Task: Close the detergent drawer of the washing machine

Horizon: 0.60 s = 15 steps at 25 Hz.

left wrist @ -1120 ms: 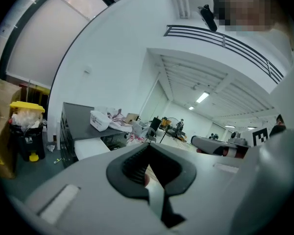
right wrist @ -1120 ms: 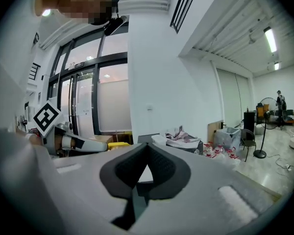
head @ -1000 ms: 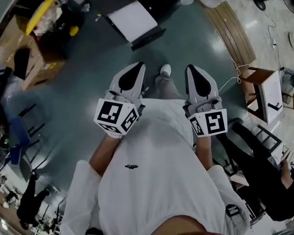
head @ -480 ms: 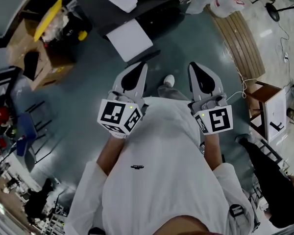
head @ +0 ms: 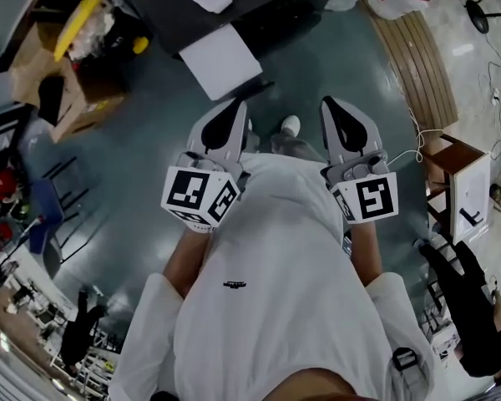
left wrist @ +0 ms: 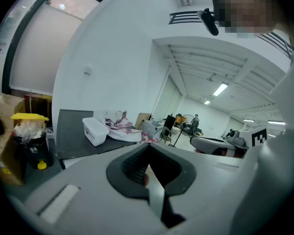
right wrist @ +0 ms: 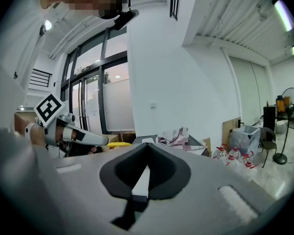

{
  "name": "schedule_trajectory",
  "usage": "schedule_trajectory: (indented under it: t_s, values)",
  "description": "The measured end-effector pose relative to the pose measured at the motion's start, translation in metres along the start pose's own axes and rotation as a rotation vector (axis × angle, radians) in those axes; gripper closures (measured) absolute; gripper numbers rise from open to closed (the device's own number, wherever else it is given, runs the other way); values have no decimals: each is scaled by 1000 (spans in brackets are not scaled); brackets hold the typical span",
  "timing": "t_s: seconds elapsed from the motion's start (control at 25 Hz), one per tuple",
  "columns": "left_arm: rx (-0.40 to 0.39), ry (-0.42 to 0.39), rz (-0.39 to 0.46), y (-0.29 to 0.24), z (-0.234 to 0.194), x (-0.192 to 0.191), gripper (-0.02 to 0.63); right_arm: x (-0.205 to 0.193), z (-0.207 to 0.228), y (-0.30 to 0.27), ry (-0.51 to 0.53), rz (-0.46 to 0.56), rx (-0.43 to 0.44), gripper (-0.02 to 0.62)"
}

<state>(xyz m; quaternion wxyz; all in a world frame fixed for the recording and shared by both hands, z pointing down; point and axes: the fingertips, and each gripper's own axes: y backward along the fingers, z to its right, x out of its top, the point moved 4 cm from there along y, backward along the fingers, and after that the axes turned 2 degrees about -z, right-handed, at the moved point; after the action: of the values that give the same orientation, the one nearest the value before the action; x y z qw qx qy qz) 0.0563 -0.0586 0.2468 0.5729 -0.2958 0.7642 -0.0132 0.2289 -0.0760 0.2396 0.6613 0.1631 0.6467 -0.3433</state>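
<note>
While held above the floor (head: 142, 149), the left gripper (head: 238, 109) and right gripper (head: 328, 104) were clenched, seemingly empty.

The white shirt (head: 267, 307) hides most of the person's legs (head: 299, 149); the right edge cuts off a bystander (head: 478, 328).

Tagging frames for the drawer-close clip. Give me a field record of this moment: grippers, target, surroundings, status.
left gripper: jaws together, nothing between them, held in front of the chest
right gripper: jaws together, nothing between them, held in front of the chest
washing machine, detergent drawer: not identifiable in any view
dark table: ahead; carries a white container and crumpled cloth
cardboard box: on the floor, front left
contact: neither gripper touches anything
status: closing not under way
</note>
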Motion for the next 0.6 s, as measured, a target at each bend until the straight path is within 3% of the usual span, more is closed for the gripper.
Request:
schedule_trajectory:
  t_s: [0.2, 0.6]
  values:
    - [-3, -1, -4, 3, -22, 11, 592, 0, -13, -15, 19, -4, -25, 595]
    - [-47, 22, -57, 11, -50, -5, 592, -15, -40, -29, 26, -19, -39, 595]
